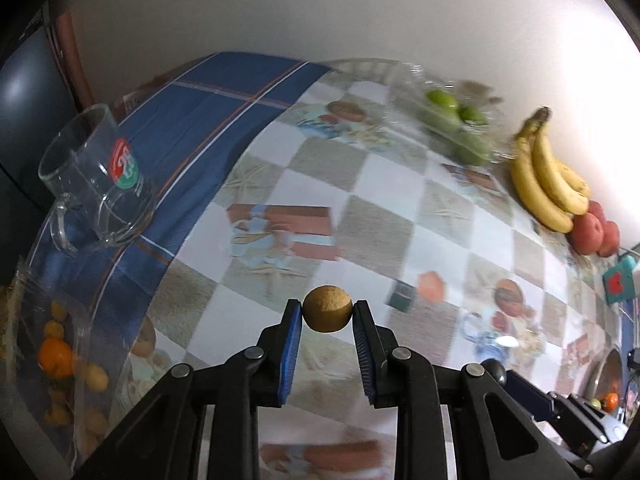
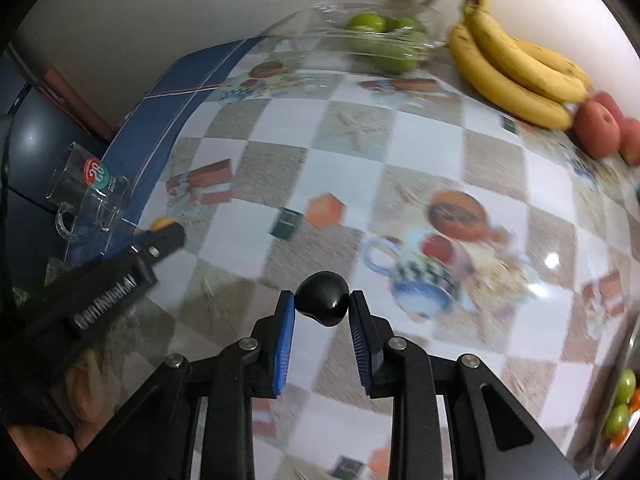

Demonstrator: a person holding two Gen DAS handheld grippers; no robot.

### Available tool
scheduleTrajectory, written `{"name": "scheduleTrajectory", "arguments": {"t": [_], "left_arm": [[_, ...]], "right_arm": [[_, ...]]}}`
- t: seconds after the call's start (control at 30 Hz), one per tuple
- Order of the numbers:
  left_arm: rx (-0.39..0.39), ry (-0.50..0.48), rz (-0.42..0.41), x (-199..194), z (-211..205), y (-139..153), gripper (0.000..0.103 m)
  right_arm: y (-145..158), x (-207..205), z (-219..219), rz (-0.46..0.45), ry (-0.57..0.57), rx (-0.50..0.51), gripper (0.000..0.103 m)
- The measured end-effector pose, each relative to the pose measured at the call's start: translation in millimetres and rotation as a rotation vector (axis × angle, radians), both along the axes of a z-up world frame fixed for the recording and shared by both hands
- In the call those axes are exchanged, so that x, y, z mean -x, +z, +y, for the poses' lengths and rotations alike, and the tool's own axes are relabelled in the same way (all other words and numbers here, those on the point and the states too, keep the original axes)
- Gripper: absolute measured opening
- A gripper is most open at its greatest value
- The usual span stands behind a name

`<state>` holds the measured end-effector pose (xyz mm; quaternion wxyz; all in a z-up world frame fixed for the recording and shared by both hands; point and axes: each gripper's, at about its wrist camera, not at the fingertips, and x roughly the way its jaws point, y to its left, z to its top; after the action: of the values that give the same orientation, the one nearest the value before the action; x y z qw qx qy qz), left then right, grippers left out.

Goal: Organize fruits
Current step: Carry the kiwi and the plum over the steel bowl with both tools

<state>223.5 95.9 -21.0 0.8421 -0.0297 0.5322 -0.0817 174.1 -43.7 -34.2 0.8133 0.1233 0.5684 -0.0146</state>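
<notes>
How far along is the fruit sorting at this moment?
Partly done: green fruits already sit in a clear container. In hand: the left tool grips a small tan round fruit, the right tool a dark glossy fruit, both above the tablecloth. Bananas and red fruits lie loose; their final place is unclear.

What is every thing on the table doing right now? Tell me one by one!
left gripper: shut on the small brown fruit, held above the table
right gripper: shut on the dark fruit, held above the table
glass mug: empty, standing on the blue cloth
clear dish: holds green fruits
bananas: lying in a bunch
red apples: lying beside the bananas
</notes>
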Motion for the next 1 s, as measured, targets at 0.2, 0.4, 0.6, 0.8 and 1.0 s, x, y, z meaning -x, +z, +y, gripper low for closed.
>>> {"name": "scheduleTrajectory", "arguments": {"t": [0.2,0.4,0.6,0.8,1.0], "left_arm": [[0.021,-0.103,-0.035,28,-46,22,0.028],[-0.012,-0.211,-0.061,62,-100,32,0.028],[-0.046,-0.285,-0.093,91,-144,41,0.028],[-0.047,-0.36,-0.11,117,-183,45,0.028],[-0.053,-0.422,-0.13,138,-215,51,0.028]], "right_arm": [[10,36,-36,-0.005,-0.081,0.021,0.029],[21,76,-83,-0.028,-0.207,-0.023,0.029],[32,111,-125,-0.056,-0.302,-0.032,0.029],[35,140,-165,-0.062,-0.39,-0.045,0.029],[41,166,-198,-0.072,-0.468,-0.034,0.029]]}}
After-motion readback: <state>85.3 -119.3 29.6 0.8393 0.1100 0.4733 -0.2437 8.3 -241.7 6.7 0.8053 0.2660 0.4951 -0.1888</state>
